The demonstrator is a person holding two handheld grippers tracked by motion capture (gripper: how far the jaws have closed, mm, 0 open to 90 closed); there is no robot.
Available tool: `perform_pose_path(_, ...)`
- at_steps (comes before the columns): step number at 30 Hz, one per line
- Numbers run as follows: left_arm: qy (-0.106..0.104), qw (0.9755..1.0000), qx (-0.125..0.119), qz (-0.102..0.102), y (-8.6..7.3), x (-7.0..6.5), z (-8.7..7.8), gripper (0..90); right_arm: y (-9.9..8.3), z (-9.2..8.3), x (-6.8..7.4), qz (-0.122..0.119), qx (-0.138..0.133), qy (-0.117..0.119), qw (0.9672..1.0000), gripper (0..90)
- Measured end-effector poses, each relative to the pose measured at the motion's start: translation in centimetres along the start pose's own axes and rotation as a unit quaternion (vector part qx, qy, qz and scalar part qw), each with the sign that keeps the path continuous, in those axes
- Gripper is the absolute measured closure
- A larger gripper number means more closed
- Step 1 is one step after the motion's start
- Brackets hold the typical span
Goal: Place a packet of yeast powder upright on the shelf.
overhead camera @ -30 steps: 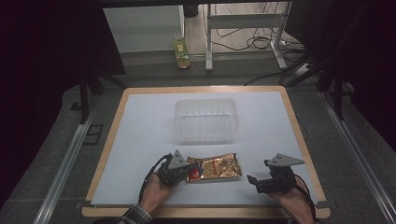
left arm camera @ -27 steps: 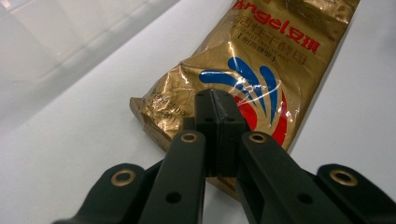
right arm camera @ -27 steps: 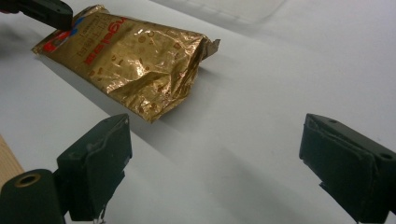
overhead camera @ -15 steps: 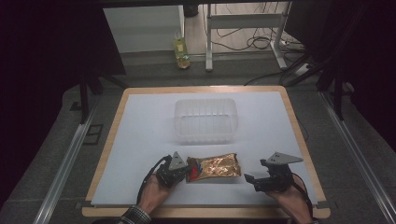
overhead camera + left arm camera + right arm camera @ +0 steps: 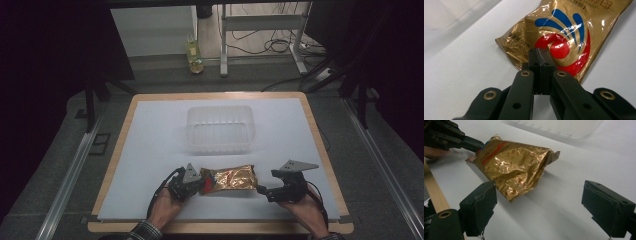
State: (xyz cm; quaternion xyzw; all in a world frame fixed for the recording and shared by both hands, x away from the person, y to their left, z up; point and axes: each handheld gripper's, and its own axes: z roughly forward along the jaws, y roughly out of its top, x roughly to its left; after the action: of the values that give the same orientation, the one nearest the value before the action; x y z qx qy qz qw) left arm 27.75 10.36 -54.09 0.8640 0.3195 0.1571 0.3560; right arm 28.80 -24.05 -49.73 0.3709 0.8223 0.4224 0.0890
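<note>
A crinkled gold foil packet (image 5: 230, 179) with a red and blue logo lies on the white table sheet near the front edge. My left gripper (image 5: 202, 186) is shut on the packet's left end; in the left gripper view the closed jaws (image 5: 539, 56) pinch the edge of the packet (image 5: 564, 37). My right gripper (image 5: 260, 190) stands open just off the packet's right end. In the right gripper view the packet (image 5: 516, 167) lies ahead of the wide jaws (image 5: 540, 195), untouched, with the left gripper (image 5: 477, 145) at its far end.
A clear plastic container (image 5: 220, 107) sits empty at the middle of the table, behind the packet. The wooden table edge (image 5: 220, 227) runs just under both hands. Off the table, a bottle (image 5: 194, 55) stands on the floor at the back.
My right gripper has edged slightly left toward the packet's end. The left gripper and the packet have stayed where they were.
</note>
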Motion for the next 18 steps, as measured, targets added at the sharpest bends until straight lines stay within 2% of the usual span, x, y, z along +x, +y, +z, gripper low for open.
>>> perform_pose_path(4,-0.001,1.0,0.0,-0.001,0.0,0.0,0.0,89.8,0.3,1.0,-0.1,0.014,0.009,0.017,0.9997,13.6)
perform_pose_path(18,0.0,1.0,0.001,0.002,0.0,0.0,0.0,89.8,1.5,4.1,-0.2,0.036,0.024,0.048,0.9979,14.4)
